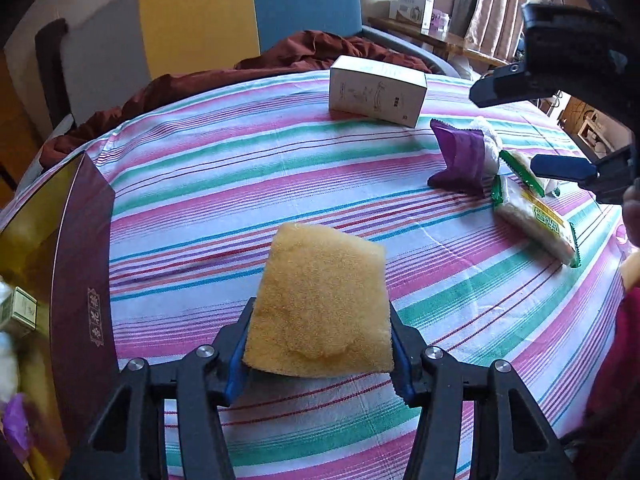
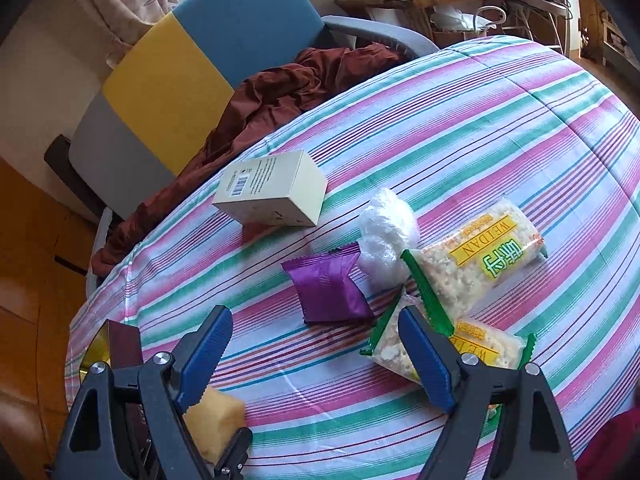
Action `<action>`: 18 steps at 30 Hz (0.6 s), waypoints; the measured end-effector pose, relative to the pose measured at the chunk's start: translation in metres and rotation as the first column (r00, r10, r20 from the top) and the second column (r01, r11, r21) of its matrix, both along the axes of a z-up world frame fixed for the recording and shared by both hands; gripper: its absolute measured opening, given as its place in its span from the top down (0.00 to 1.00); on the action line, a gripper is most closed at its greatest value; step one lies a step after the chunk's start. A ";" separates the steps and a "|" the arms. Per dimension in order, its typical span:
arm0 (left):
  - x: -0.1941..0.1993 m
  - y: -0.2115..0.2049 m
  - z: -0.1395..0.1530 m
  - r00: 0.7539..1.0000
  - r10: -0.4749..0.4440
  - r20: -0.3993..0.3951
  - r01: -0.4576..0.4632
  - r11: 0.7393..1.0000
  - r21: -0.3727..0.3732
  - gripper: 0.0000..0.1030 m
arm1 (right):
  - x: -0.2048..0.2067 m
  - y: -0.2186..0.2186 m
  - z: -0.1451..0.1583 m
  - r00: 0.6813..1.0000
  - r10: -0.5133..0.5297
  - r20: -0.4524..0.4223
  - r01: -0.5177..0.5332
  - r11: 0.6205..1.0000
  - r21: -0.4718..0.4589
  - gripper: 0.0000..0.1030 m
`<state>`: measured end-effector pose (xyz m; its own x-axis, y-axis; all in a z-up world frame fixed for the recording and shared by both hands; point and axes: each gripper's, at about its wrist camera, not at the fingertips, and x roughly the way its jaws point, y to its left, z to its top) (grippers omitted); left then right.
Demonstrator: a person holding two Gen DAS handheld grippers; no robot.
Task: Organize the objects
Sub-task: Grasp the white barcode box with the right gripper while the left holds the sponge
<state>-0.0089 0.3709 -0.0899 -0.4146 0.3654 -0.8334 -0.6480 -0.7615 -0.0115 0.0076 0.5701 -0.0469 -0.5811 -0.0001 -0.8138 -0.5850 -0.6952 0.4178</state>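
My left gripper [image 1: 320,340] is shut on a yellow sponge [image 1: 320,304], its pads pressing both sides, and holds it above the striped tablecloth [image 1: 224,168]. The right wrist view shows the sponge [image 2: 214,420] at bottom left. A dark red box [image 1: 80,280] with a gold inside stands just left of the sponge. My right gripper [image 2: 314,320] hangs open with nothing between its fingers, above a purple packet [image 2: 328,288] and two green-ended snack packets [image 2: 476,256]. The left wrist view shows the right gripper [image 1: 508,130] at the right edge.
A white carton [image 1: 376,92] stands at the table's far side. A crumpled clear plastic bag [image 2: 384,228] lies against the snack packets. Behind the table is a yellow and blue chair [image 2: 192,64] with brown cloth [image 2: 272,96] on it. A small box [image 1: 20,308] lies inside the red box.
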 end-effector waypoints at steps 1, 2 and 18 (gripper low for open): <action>0.002 -0.001 -0.001 1.000 -0.004 -0.015 0.004 1.000 0.006 0.45 | -0.005 -0.003 0.000 1.000 0.019 0.016 -0.019 1.000 0.006 0.16; 0.004 -0.003 -0.001 1.000 -0.009 -0.025 0.009 1.000 0.012 0.45 | -0.012 -0.006 0.002 0.998 0.054 0.030 -0.055 0.998 0.024 0.16; -0.002 -0.008 -0.009 0.998 -0.015 -0.054 0.021 0.994 0.103 0.44 | -0.178 -0.017 -0.009 0.764 0.417 0.492 -0.624 0.672 0.399 0.14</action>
